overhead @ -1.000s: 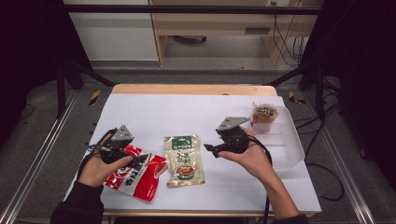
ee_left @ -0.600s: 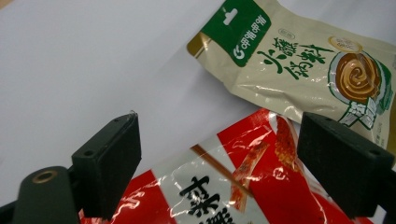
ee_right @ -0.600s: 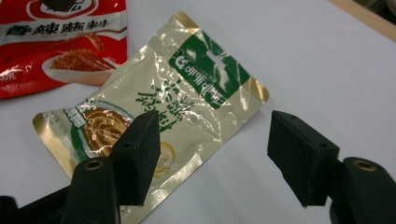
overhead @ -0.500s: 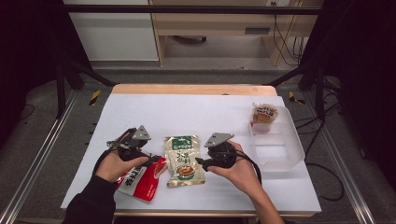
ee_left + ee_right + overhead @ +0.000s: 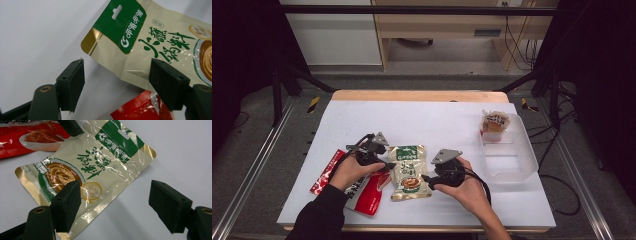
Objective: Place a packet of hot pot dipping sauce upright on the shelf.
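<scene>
White table (image 5: 362, 120) under both grippers. Gold pouch (image 5: 409, 171) flat between them, overlapping red pouch (image 5: 362, 192).
Left gripper (image 5: 116, 83): jaws apart, just been closing, astride pouch edge, no pad contact.
Right gripper (image 5: 115, 206): jaws apart, just been opening, empty, astride opposite edge.
Pouch likely light, limp, slick film. Grip at sealed edge, not at bulging middle.

A wrapped bun (image 5: 495, 121) sits in a clear tray (image 5: 512, 167).
</scene>
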Demonstrator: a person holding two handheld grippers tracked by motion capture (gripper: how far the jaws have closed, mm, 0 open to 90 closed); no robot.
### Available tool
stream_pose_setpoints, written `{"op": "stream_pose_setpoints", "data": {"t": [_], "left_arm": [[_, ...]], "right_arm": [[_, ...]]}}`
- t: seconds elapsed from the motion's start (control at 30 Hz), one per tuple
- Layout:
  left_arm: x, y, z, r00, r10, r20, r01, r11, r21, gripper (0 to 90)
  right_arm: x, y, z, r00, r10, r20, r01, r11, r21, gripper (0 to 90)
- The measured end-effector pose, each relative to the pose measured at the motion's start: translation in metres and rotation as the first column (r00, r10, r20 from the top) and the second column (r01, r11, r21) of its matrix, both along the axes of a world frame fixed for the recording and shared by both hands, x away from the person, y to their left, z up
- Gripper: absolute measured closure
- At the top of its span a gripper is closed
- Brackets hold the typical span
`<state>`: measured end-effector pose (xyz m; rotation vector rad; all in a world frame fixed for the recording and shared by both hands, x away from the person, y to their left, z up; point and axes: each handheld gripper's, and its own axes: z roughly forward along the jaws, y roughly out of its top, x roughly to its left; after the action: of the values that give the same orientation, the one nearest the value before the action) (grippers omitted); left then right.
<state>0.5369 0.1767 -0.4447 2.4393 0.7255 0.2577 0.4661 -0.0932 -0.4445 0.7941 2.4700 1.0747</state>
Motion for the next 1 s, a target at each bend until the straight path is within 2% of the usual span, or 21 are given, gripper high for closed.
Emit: {"op": "stream_pose_setpoints", "data": {"t": [0.07, 0.27, 0.33, 0.47, 0.67, 0.73, 0.9, 1.0], "left_arm": [[0.001, -0.002, 0.000, 1.0000, -0.003, -0.005, 0.003, 0.9997, -0.024, 32.8], [0.003, -0.007, -0.003, 0.9991, -0.015, -0.039, 0.014, 0.9992, -0.037, 38.5], [0.003, -0.007, -0.003, 0.9991, -0.013, -0.041, 0.011, 0.9992, -0.037, 43.2], [0.002, -0.007, -0.001, 0.9991, -0.009, -0.041, 0.007, 0.9990, -0.045, 55.4], [0.003, -0.003, 0.000, 0.9992, 0.026, -0.030, -0.027, 0.9978, -0.061, 82.0], [0.003, -0.001, 0.000, 0.9990, 0.020, -0.040, -0.023, 0.9962, -0.083, 87.8], [-0.002, -0.001, 0.013, 0.9999, 0.003, -0.016, -0.004, 0.9969, -0.078, 90.0], [-0.006, 0.000, 0.024, 1.0000, -0.009, -0.004, 0.008, 0.9953, -0.097, 90.0]], "right_arm": [[0.000, 0.000, -0.001, 1.0000, 0.002, -0.005, -0.002, 1.000, -0.005, 26.4], [0.000, 0.001, -0.005, 0.9997, 0.012, -0.023, -0.012, 1.000, -0.016, 26.1], [0.000, 0.001, -0.006, 0.9996, 0.017, -0.024, -0.017, 1.000, -0.021, 26.1], [0.001, 0.001, -0.006, 0.9997, 0.013, -0.022, -0.013, 1.000, -0.015, 26.1], [0.002, 0.000, -0.005, 0.9998, 0.007, -0.019, -0.008, 1.000, -0.007, 26.0], [0.002, 0.000, -0.005, 0.9998, 0.009, -0.020, -0.009, 1.000, -0.007, 25.8], [0.003, -0.001, -0.004, 0.9998, 0.009, -0.019, -0.010, 1.000, -0.016, 25.2], [0.004, -0.002, -0.002, 0.9998, 0.000, -0.022, 0.000, 1.000, -0.009, 25.3]]}}
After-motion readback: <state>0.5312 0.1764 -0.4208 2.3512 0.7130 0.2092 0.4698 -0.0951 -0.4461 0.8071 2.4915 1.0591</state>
